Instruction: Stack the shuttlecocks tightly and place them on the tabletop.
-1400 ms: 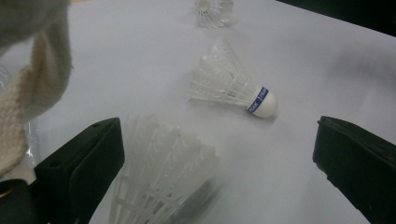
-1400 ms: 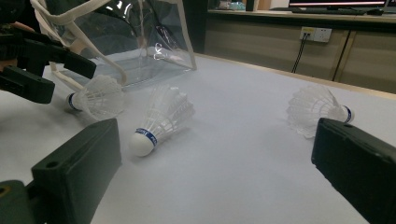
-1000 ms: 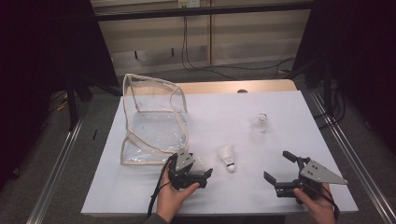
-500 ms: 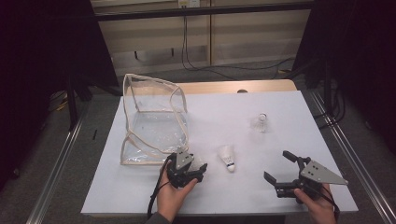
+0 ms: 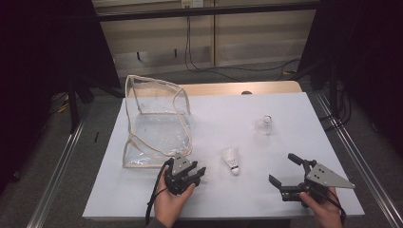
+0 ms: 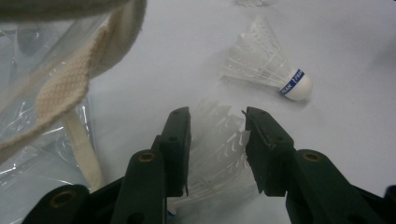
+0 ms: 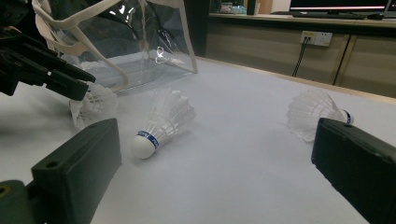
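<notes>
A white feather shuttlecock point(image 6: 219, 154) lies on the white table between the jaws of my left gripper point(image 6: 217, 116). The jaws have just been closing, and both pads now touch its feather skirt. From above, that left gripper point(image 5: 197, 173) sits at the near left, by the corner of the clear bag point(image 5: 157, 123). A second shuttlecock point(image 5: 232, 160) with a blue band on its cork lies just right of it. A third shuttlecock point(image 5: 265, 124) lies farther back on the right. My right gripper point(image 5: 282, 168) rests open at the near right, nothing between its fingers.
The clear plastic bag point(image 6: 46, 70) with cream webbing trim lies on its side at the table's left, its mouth facing the middle. The white table point(image 5: 237, 109) ends just behind the hands. Dark floor and metal rails flank both sides.
My left gripper's jaws have narrowed from wide apart to closed on the shuttlecock's feathers. The right gripper and the other two shuttlecocks have stayed put.
</notes>
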`<state>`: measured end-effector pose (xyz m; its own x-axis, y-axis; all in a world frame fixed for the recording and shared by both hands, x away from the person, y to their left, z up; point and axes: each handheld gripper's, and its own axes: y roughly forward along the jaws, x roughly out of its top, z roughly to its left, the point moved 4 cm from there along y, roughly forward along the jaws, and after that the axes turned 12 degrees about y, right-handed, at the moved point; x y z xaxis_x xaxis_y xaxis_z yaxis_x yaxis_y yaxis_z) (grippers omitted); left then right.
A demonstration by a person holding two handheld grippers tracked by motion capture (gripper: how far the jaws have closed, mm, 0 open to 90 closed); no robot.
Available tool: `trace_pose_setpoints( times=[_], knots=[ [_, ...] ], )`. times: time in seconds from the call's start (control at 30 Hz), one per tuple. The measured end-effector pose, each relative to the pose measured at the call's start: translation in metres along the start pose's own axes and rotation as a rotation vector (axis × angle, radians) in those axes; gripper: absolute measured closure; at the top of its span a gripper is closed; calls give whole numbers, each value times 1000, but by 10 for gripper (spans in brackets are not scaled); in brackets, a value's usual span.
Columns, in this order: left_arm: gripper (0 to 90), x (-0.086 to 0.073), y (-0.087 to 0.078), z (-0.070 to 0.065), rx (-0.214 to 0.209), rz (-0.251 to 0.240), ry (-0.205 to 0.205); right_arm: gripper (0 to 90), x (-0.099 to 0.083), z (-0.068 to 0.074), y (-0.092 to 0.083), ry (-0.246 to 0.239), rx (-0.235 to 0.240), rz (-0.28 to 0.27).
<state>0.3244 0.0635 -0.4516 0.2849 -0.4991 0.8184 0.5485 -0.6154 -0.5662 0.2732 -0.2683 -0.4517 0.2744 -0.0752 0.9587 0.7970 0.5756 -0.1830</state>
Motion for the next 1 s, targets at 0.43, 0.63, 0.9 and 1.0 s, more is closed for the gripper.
trace_pose_setpoints(
  times=[0.43,0.63,0.9,1.0],
  knots=[
    [709,8,-4,-3,-22,-12,-10,7,0,1,0,-1,1,6],
    [803,10,-5,-6,-53,-19,-38,7,0,0,0,1,2,4],
    [865,14,-6,-5,-67,-18,-38,7,-1,1,1,0,4,6],
    [876,17,-6,-4,-75,-28,-50,7,-1,1,0,-3,4,6]
  ],
)
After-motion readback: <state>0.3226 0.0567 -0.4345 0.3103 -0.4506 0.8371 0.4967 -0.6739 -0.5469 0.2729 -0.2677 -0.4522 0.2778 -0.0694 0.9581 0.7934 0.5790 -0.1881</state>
